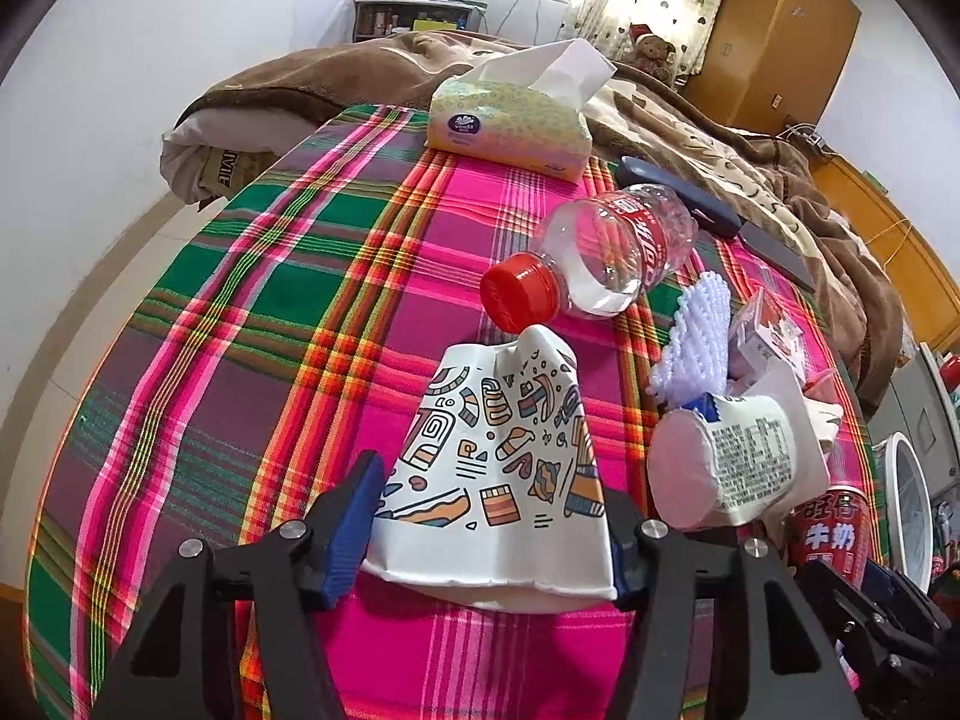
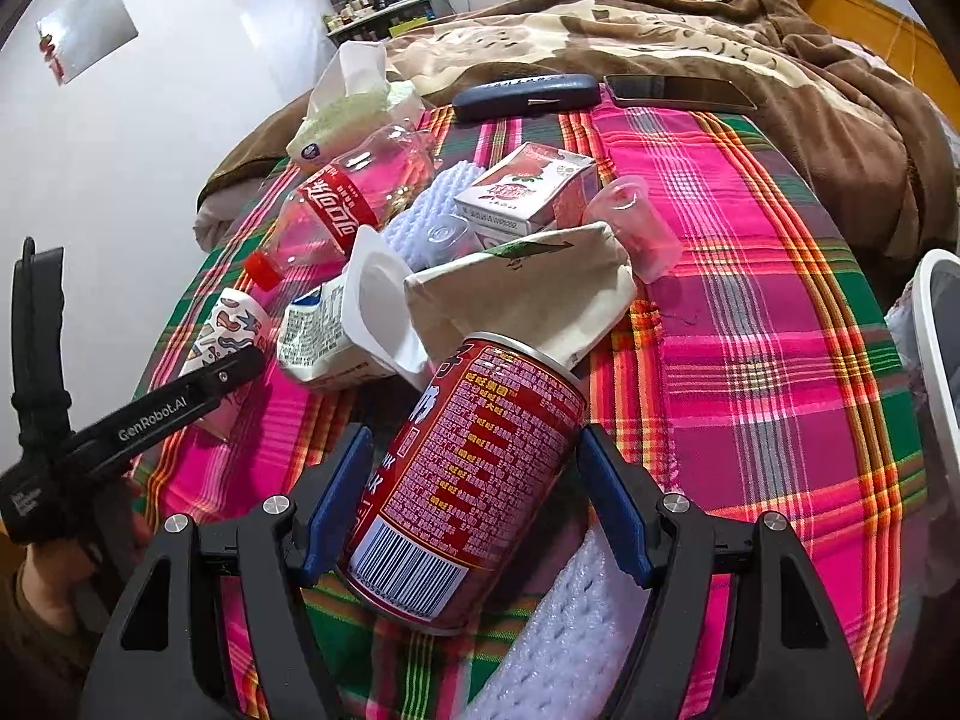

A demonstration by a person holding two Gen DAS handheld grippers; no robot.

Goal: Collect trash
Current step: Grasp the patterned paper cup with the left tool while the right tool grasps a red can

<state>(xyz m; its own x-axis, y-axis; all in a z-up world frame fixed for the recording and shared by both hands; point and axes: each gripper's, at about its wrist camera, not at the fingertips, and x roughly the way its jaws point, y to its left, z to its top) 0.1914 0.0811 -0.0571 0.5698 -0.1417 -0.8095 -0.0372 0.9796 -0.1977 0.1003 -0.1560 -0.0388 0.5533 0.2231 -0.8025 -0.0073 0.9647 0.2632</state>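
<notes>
Two grippers over plaid cloth (image 1: pixel 240 300), left gripper (image 1: pixel 492 516) pinching crushed paper cup (image 1: pixel 498 462), right gripper (image 2: pixel 474 498) spread around red can (image 2: pixel 462 480), not clamping

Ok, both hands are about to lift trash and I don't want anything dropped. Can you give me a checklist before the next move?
1. Paper cup between the left hand-held gripper pads: ok, both touch it.
2. Cup already crushed flat: ok.
3. Red can inside the right hand-held gripper: ok.
4. Right pads pressing the can: not ok, a gap shows on the right side.
5. Bottle clear of the cup: not ok, its cap meets the cup's tip.
6. Bin ready: cannot tell, only its white rim shows.
</notes>
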